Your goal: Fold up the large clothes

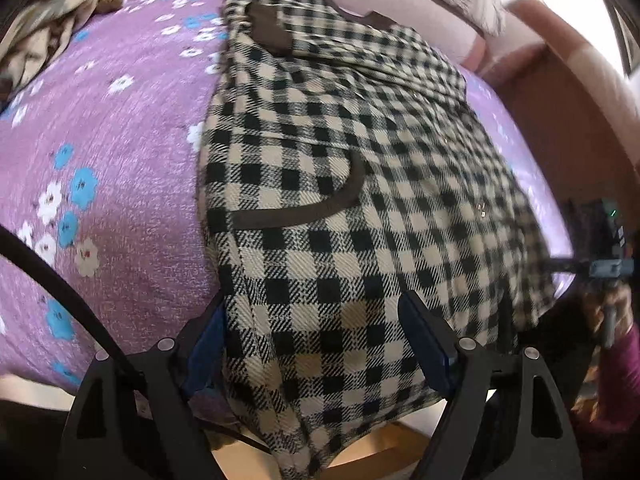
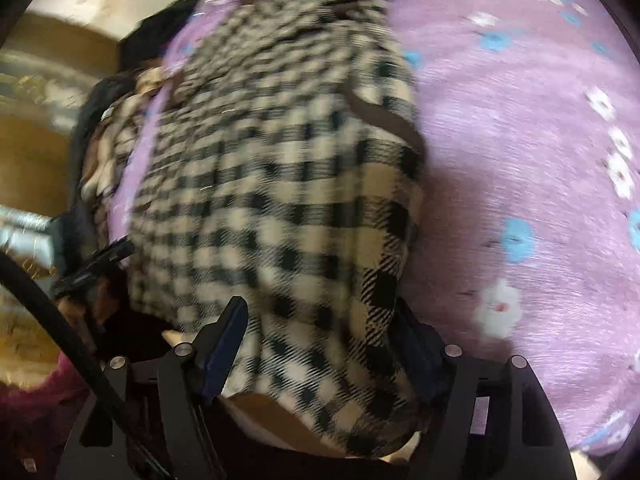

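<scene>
Garment: a black-and-cream checked coat [image 1: 360, 184] with brown trim is lying folded on a bed, filling the middle of the left wrist view and running from the upper centre to the bottom edge; in the right wrist view the same coat [image 2: 272, 200] is filling the centre, blurred.
Coat hem: the near end is hanging over the bed's edge between the fingers of both claws.
Left claw: the left claw [image 1: 316, 320] is sitting at the bottom centre, its blue-padded fingers [image 1: 424, 332] standing wide on either side of the hem; whether the pads are pressing the cloth, I cannot tell.
Right claw: the right claw [image 2: 320, 332] is sitting at the bottom centre, jaws wide with the hem between them; grip or no grip, I cannot tell.
Bed: a purple bedsheet [image 1: 120, 128] with blue and white flowers is spreading left of the coat.
Other cloth: a brown-and-cream patterned fabric [image 1: 52, 28] is lying in the upper left.
</scene>
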### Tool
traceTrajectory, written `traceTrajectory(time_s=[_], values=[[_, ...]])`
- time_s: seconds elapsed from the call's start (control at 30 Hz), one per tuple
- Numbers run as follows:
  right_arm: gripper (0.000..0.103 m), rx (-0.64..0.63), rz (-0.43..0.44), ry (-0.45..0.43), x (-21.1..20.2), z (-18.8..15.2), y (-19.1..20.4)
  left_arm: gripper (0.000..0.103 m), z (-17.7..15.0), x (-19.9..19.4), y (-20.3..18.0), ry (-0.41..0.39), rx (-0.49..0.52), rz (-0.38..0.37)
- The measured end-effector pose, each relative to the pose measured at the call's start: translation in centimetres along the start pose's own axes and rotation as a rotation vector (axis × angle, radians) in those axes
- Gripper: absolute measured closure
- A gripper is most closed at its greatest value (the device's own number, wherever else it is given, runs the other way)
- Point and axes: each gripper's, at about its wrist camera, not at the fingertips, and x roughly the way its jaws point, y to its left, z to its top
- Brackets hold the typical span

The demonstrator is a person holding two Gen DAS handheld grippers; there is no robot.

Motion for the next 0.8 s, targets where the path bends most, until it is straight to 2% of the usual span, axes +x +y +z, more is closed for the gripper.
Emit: traceTrajectory(time_s=[0.1,0.17,0.27,0.33,0.37,0.4,0.47,0.57,0.6,0.63,0.67,0.73,0.8], values=[[0.027,-0.004,0.003,-0.012,-0.1,-0.2,0.0,0.022,-0.4,0.1,-0.5,0.025,0.034,0.010],[0.045,-0.056,0.021,-0.003,0.1,-0.6,1.2,0.022,-0.7,0.2,-1.2,0.039,0.082,0.025],[0.054,-0.113,0.026,0.015,0.6,-0.7,2.5,0.022,-0.5,0.2,-0.8,0.039,0.051,0.017],[0.055,-0.095,0.068,-0.007,0.4,-0.2,2.3,0.030,-0.3,-0.1,-0.1,0.026,-0.008,-0.009],[0.054,-0.091,0.078,-0.015,0.5,-0.2,2.1,0.032,-0.2,-0.2,0.1,0.025,-0.025,-0.015],[0.054,-0.099,0.061,-0.004,0.9,-0.2,2.2,0.033,-0.3,-0.2,0.2,0.026,-0.024,-0.015],[0.042,-0.111,0.039,0.023,1.8,-0.5,2.4,0.033,-0.6,-0.2,-0.1,0.030,0.003,0.001],[0.041,-0.141,0.047,0.018,1.3,-0.2,2.9,0.039,-0.7,-0.3,-1.0,0.027,0.040,0.016],[0.043,-0.138,0.073,0.006,1.1,-0.1,2.9,0.040,-0.6,-0.5,-1.0,0.022,0.037,0.013],[0.049,-0.134,0.086,-0.001,1.4,-0.2,3.1,0.041,-0.6,-0.5,-0.8,0.021,0.027,0.007],[0.059,-0.126,0.073,0.003,1.9,-0.3,3.0,0.041,-0.5,-0.2,-0.4,0.033,0.014,0.017],[0.071,-0.111,0.032,0.017,2.6,-0.2,3.0,0.041,-0.5,0.3,-0.1,0.050,-0.001,0.037],[0.073,-0.129,0.054,0.006,1.9,-0.1,3.3,0.041,-0.5,0.1,-0.4,0.059,0.012,0.044]])
